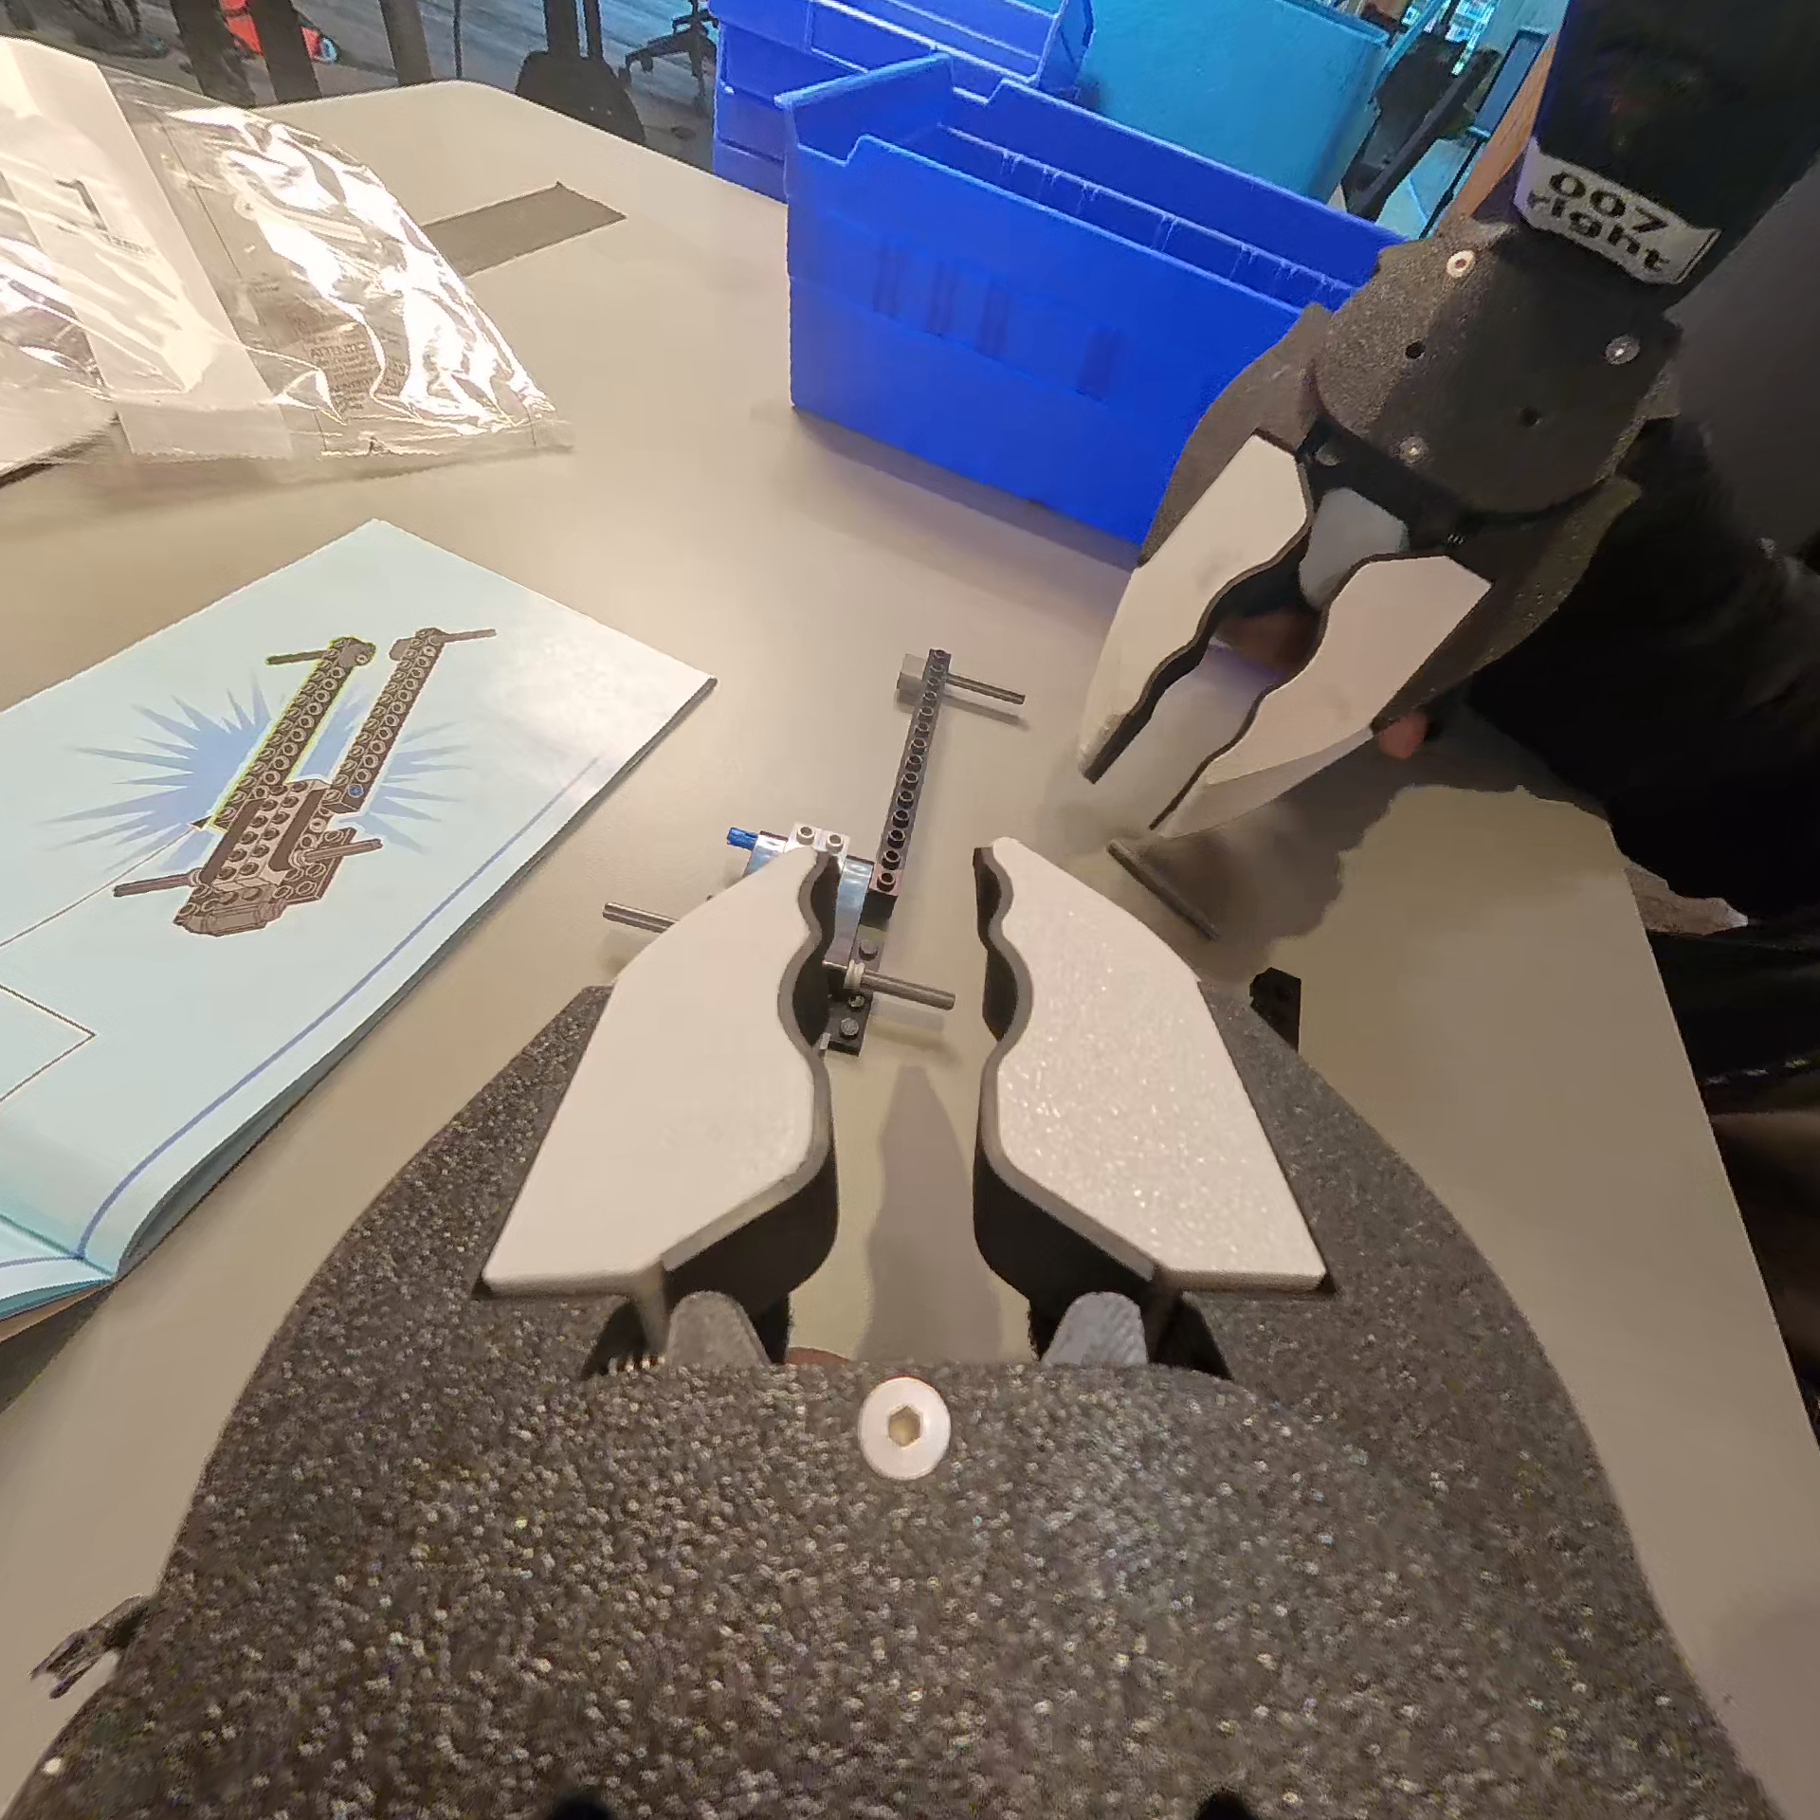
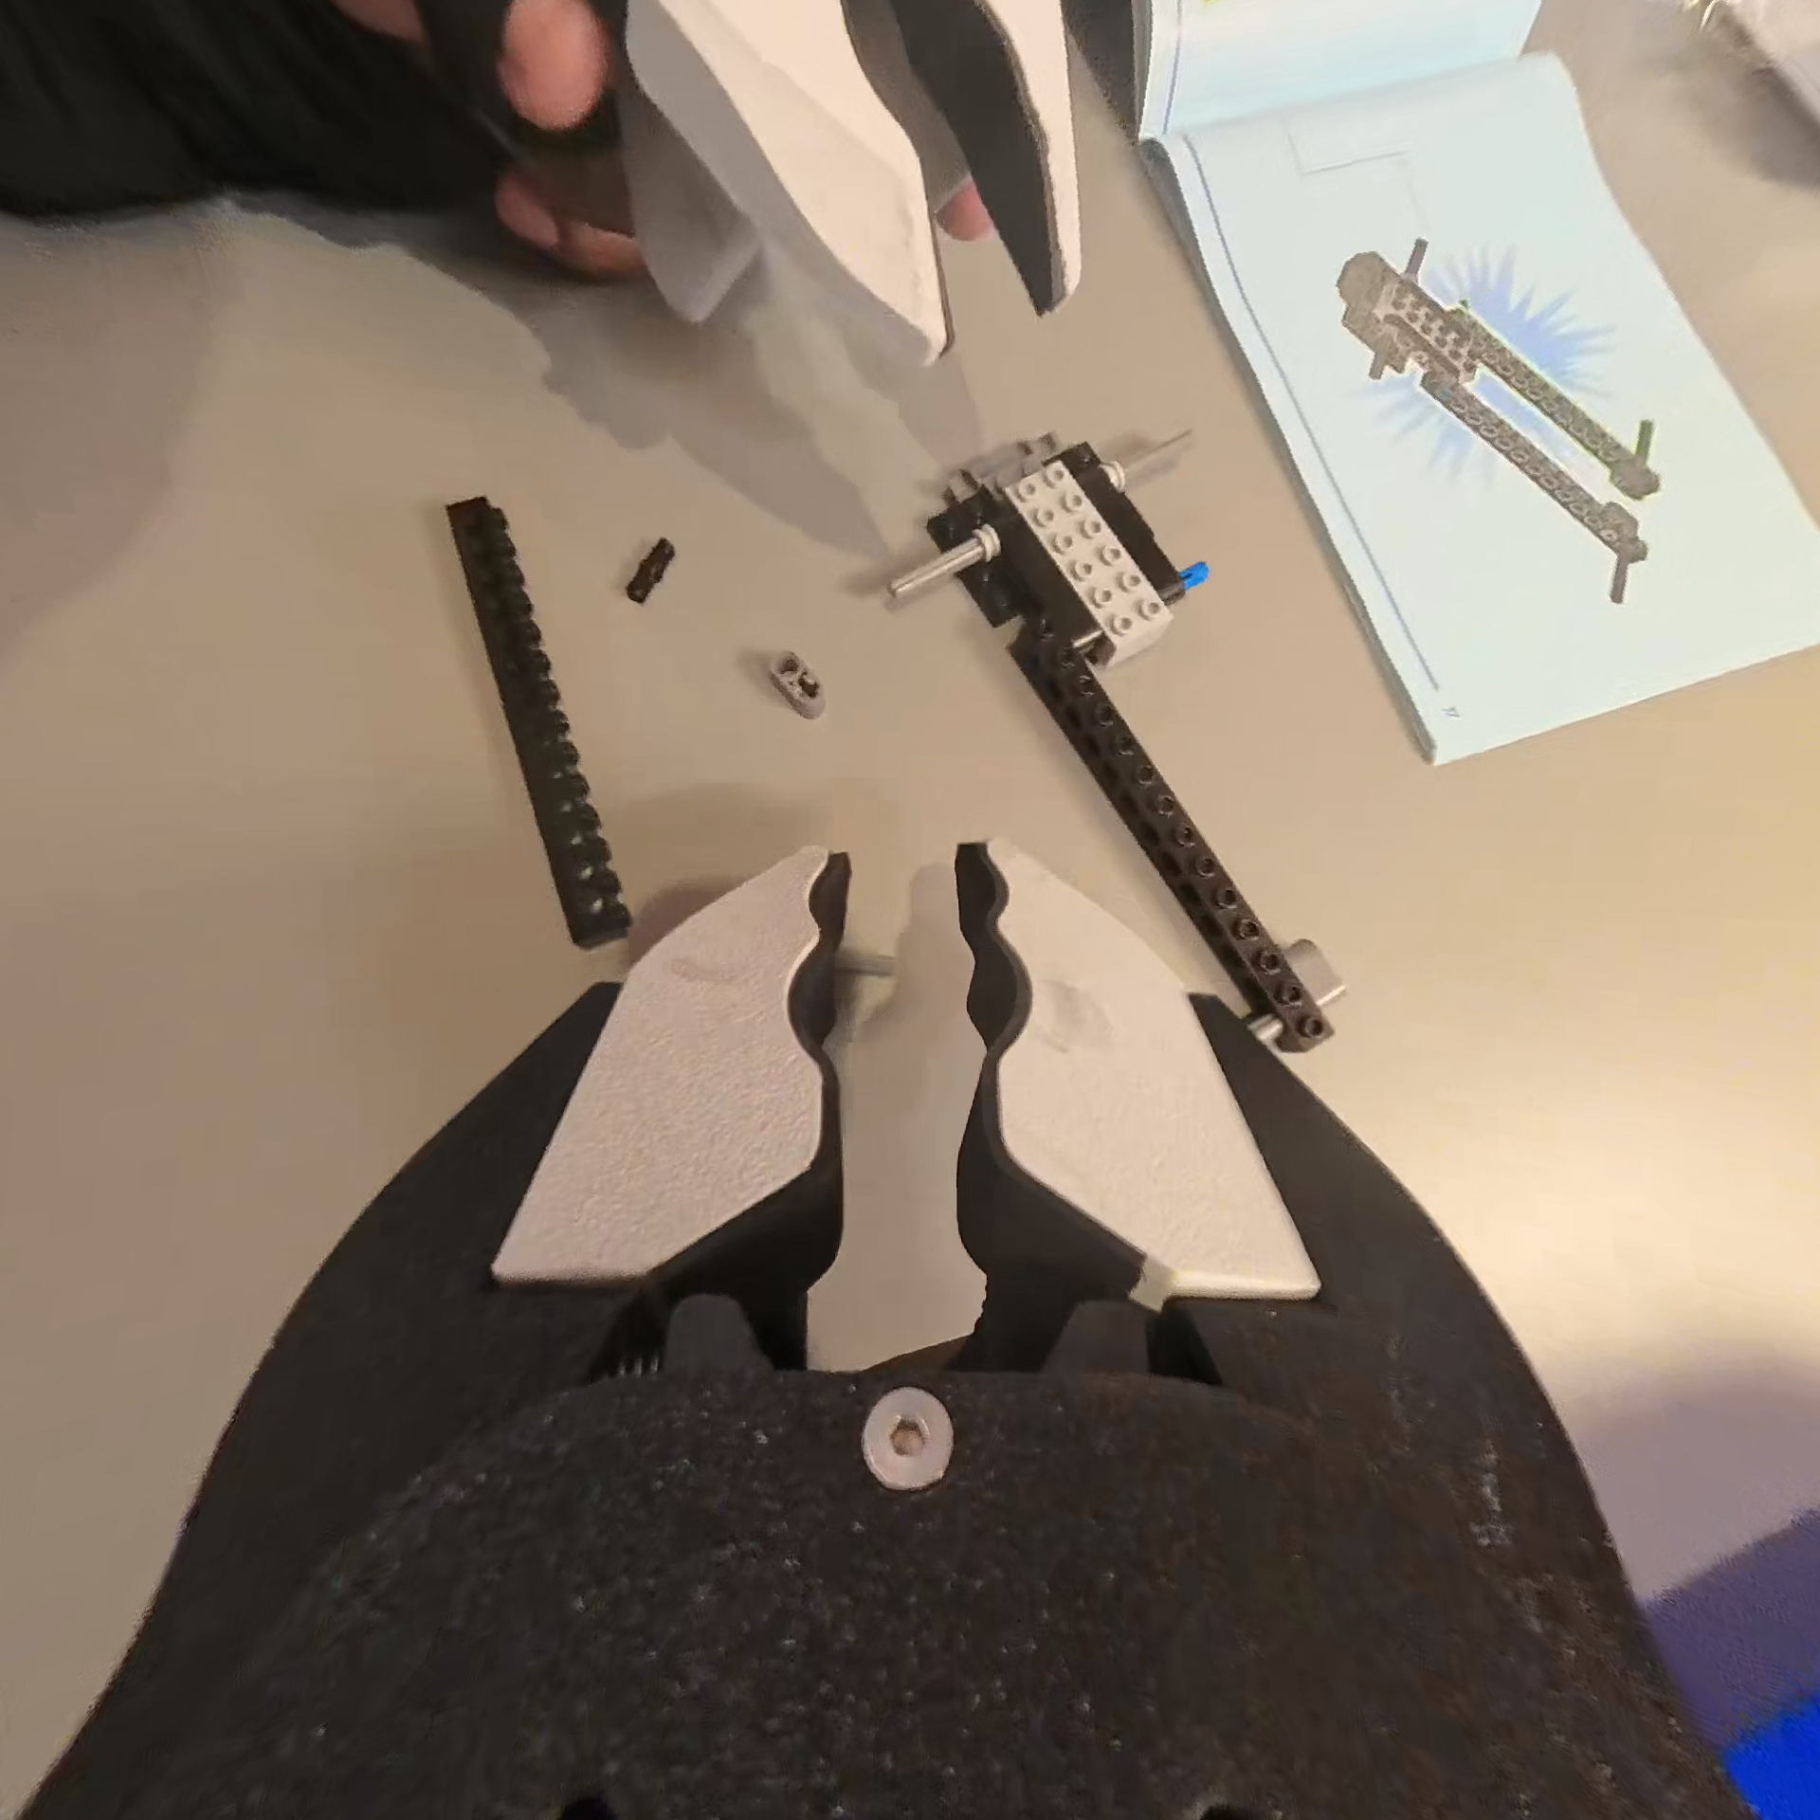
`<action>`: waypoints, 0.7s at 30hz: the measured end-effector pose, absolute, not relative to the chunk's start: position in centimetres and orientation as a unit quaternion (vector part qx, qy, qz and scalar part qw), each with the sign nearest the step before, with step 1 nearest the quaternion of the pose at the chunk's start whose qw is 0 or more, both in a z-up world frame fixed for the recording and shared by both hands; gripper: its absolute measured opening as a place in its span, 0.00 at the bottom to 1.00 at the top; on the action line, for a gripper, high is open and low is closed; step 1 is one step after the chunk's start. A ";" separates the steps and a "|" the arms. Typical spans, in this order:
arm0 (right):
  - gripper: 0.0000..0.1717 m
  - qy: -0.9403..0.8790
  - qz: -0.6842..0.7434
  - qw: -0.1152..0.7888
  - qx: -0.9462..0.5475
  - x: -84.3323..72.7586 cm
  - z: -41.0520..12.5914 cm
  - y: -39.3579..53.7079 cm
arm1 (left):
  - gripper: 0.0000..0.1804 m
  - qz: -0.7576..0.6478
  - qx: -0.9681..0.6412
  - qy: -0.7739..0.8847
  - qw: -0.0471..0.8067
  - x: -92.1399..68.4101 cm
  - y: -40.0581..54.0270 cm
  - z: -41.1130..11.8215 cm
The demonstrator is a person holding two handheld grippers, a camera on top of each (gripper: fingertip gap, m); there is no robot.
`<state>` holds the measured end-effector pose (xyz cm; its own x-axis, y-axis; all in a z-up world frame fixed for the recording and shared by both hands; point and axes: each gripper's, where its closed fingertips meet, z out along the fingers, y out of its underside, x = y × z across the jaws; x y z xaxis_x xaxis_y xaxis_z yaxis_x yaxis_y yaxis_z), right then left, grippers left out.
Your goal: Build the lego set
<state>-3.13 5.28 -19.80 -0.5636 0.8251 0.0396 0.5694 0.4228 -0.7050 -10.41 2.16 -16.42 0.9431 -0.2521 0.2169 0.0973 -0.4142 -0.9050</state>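
Observation:
A brick assembly lies on the beige table (image 1: 689, 492): a long black holed beam (image 1: 911, 788) joined to a black and grey block with grey axles, also in the right wrist view (image 2: 1083, 552). My left gripper (image 1: 901, 857) is open just above the block end; its left finger overlaps the block and its right finger stands clear. Nothing is held. My right gripper (image 2: 903, 855) is open and empty over the table, with a short grey axle (image 2: 869, 963) lying below its left finger. A loose black beam (image 2: 537, 709), a small black pin (image 2: 650, 569) and a small grey connector (image 2: 796, 676) lie ahead of it.
An open light-blue instruction booklet (image 1: 295, 837) lies left of the assembly. Clear plastic bags (image 1: 325, 295) lie at the far left. Blue bins (image 1: 1034, 345) stand at the back. The table's edge runs down the right side (image 1: 1674, 1034). A person's dark sleeve (image 1: 1674, 640) is behind the right gripper. Some 9 cm of space lies between my two pairs of fingers. The small grey connector (image 2: 796, 676) sits 6 cm or so from the ends of my right fingers. The small black pin (image 2: 650, 569) is about equally far from each gripper, around 9 cm.

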 end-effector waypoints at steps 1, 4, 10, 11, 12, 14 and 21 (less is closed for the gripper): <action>0.14 -0.819 0.334 0.190 -0.425 -3.1 -19.9 5.0 | 0.15 -0.159 -0.827 0.050 0.537 -10.4 2.1 -16.5; 0.14 -0.833 0.325 0.186 -0.408 -3.1 -20.4 4.1 | 0.15 -0.147 -0.838 0.071 0.521 -10.4 1.7 -17.1; 0.15 -0.857 0.315 0.175 -0.369 -5.0 -20.4 1.9 | 0.15 -0.161 -0.848 0.096 0.496 -10.3 0.7 -17.7; 0.14 -0.863 0.302 0.173 -0.366 -5.2 -20.7 1.7 | 0.15 -0.167 -0.849 0.097 0.492 -10.3 0.6 -17.8; 0.14 -0.869 0.289 0.169 -0.364 -5.4 -21.1 1.6 | 0.15 -0.173 -0.851 0.099 0.486 -10.3 0.4 -18.0; 0.14 -0.880 0.270 0.160 -0.358 -5.5 -21.8 1.5 | 0.16 -0.191 -0.858 0.112 0.464 -10.0 -0.4 -18.5; 0.12 -0.881 0.284 0.140 -0.352 -5.8 -22.6 0.6 | 0.19 -0.199 -0.873 0.185 0.404 -9.1 -3.1 -20.1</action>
<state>-5.79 0.60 -22.60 -0.7124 0.7002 0.0464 0.5408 0.5900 -0.5995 -9.13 -3.15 -20.06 0.8521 -0.4846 0.1977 -0.1632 -0.6050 -0.7793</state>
